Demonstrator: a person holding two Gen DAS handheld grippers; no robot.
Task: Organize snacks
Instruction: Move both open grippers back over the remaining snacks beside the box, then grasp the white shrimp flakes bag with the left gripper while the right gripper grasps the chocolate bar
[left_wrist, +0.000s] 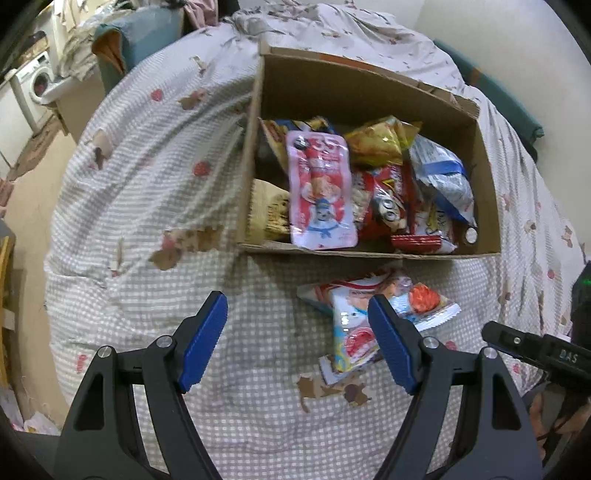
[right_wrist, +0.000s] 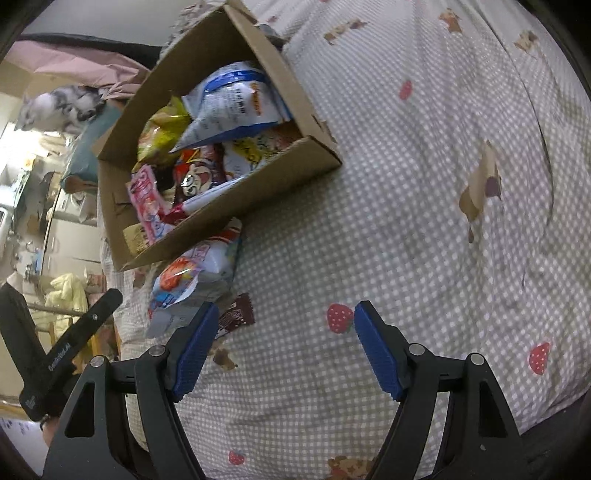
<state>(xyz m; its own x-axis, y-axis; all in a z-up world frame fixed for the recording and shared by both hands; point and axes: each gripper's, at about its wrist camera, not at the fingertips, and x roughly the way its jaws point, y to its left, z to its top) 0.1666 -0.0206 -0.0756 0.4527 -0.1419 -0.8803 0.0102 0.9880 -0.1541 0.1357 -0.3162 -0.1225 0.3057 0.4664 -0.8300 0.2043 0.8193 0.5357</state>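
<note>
While above bedspread, both grippers' jaws wide, empty.

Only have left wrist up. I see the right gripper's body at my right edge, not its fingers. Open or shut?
Observer: Open. The right gripper has its jaws spread, with nothing between them but checked bedspread.
Operator: Any loose snacks besides the pile in front of the box?
Observer: Yes. A small dark brown packet lies at the near edge of the pile, partly tucked under it.
Operator: How close is right to it?
Observer: Its left fingertip sits right beside the brown packet. I can't tell if they touch.
</note>
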